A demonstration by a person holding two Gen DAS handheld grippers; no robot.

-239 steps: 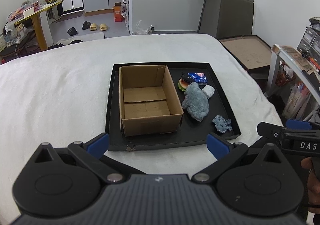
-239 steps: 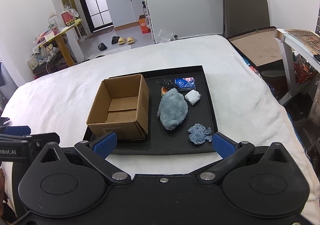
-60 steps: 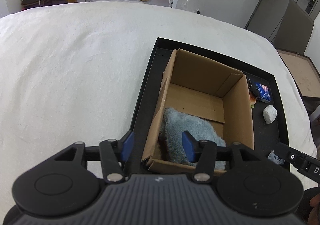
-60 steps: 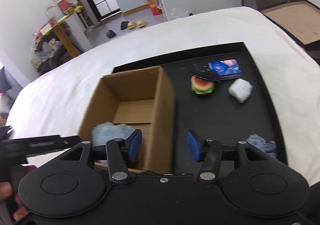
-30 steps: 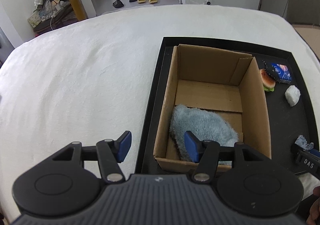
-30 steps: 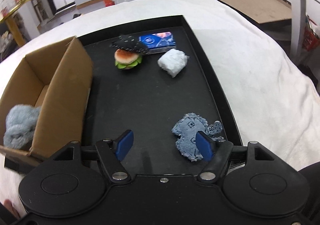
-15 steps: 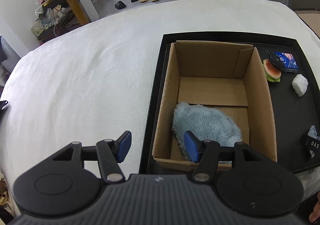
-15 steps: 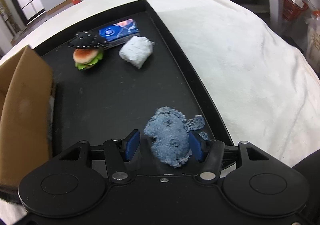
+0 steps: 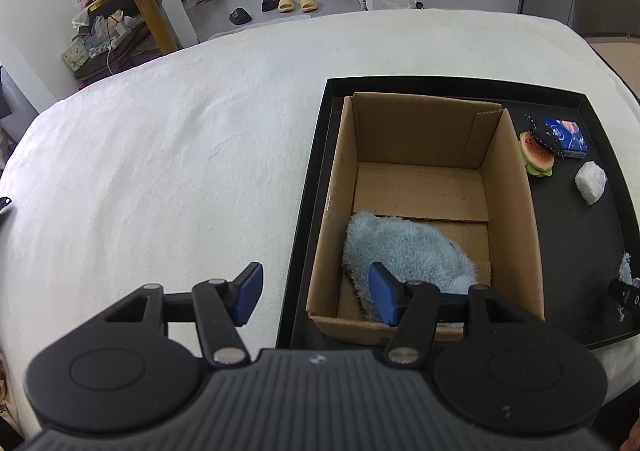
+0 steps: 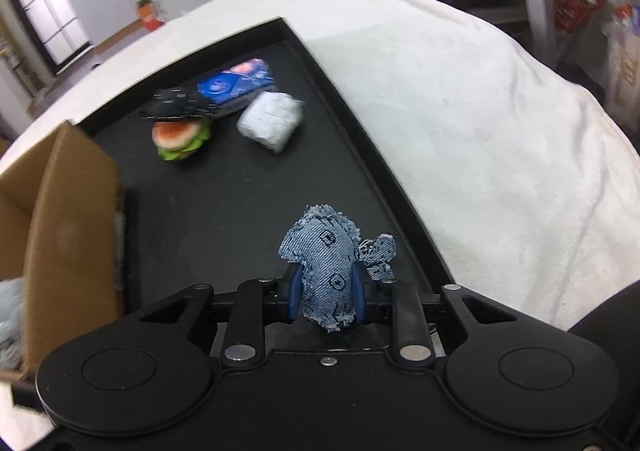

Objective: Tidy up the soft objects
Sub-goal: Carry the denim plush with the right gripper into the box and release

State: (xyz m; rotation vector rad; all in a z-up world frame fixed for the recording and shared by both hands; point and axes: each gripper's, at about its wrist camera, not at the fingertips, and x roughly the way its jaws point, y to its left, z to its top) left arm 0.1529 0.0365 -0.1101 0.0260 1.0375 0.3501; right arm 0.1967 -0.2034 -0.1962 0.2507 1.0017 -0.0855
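Our right claw pinches the denim toy over the tray; our left claw hangs open above the box.

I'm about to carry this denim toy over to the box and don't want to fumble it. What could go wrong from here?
The right gripper pinches only the lower end of the denim toy; the floppy top could sag or slip free mid-carry. The cardboard box wall stands between toy and opening, so a low carry may catch the rim. The left gripper, open above the box's near corner, could get in the way.
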